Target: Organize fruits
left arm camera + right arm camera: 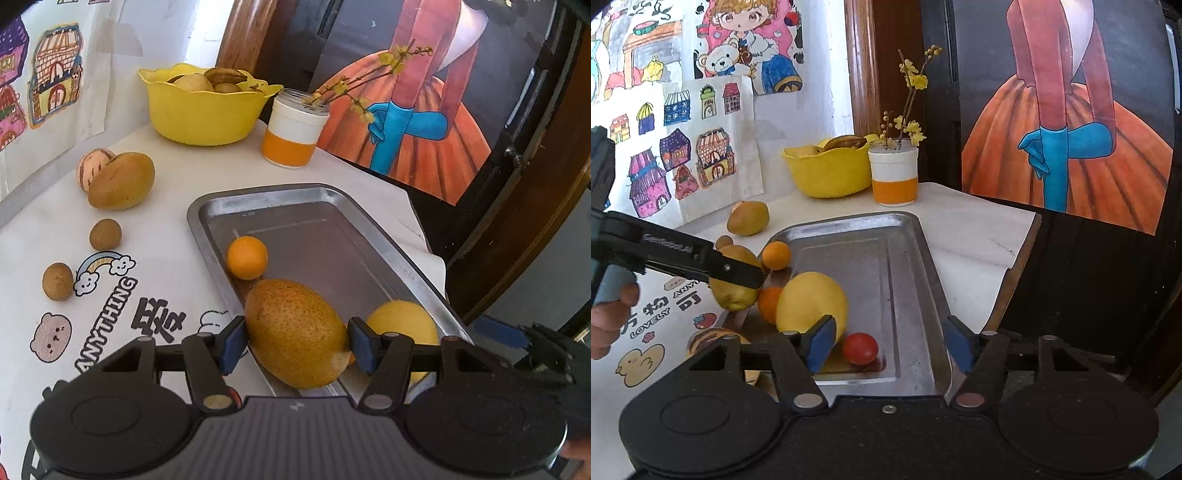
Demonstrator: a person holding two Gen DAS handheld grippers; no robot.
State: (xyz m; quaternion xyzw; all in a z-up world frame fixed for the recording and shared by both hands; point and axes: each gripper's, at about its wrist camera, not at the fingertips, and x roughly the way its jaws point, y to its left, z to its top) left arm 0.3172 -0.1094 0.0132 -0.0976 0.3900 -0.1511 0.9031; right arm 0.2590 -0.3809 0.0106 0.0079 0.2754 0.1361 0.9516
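Note:
A steel tray (332,206) (905,258) lies on the white printed cloth. My left gripper (297,343) is shut on a speckled yellow-brown pear (295,332) just above the tray's near left corner. The right wrist view shows that pear (733,295) from the side under the left gripper's fingers (738,271). In the tray lie a small orange (246,257) (776,255), a second orange (770,304), a yellow lemon (402,325) (812,302) and a red tomato (860,349). My right gripper (890,347) stands open over the tray's near end, its left pad beside the lemon and the tomato ahead, untouched.
On the cloth left of the tray lie a brown oval fruit (122,181), a striped fruit (90,170) and two small brown round fruits (105,234). A yellow bowl (203,110) of fruit and a white-and-orange jar (293,133) with twigs stand behind. The table edge (1015,280) runs right of the tray.

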